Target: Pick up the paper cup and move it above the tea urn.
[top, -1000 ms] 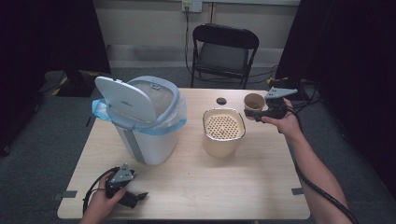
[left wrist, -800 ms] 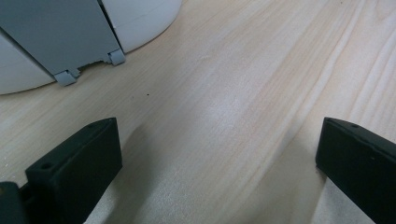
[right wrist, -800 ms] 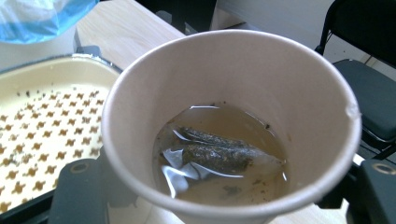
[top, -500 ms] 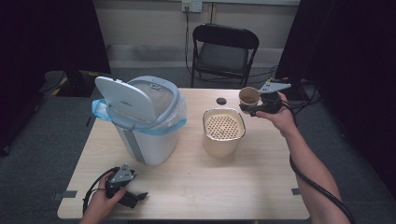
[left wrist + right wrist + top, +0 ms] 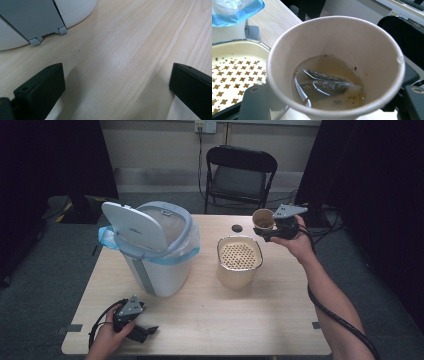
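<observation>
While tilted, the paper cup (image 5: 335, 67) sits clamped between the right tongs (image 5: 270, 229).

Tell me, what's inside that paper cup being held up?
The paper cup holds a little pale brownish liquid with two used tea bags lying in it, plus loose specks. What lies under the bags at the cup's bottom is covered.
</observation>
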`<state>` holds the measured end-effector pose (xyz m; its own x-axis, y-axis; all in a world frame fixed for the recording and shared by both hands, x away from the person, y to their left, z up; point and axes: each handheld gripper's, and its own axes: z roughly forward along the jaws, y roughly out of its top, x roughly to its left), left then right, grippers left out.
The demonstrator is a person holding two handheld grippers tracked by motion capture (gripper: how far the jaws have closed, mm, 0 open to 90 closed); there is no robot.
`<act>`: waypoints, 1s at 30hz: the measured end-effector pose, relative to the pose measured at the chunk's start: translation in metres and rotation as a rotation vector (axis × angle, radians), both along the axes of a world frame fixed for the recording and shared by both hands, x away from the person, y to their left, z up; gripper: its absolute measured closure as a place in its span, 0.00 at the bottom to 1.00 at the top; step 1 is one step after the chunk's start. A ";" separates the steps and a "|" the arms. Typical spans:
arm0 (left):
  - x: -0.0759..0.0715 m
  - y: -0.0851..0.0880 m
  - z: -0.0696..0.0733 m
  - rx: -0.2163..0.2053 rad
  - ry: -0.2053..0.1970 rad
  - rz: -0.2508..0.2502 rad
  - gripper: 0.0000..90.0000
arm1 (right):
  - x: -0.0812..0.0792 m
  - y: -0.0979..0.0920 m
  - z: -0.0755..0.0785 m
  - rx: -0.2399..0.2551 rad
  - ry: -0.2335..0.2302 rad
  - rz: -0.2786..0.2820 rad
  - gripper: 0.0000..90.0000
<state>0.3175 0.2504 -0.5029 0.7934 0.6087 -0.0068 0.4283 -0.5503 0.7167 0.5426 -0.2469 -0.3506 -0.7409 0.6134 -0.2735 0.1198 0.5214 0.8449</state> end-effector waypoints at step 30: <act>0.000 0.000 0.000 0.000 0.000 0.000 0.00 | -0.011 0.017 0.003 -0.191 -0.160 0.032 0.31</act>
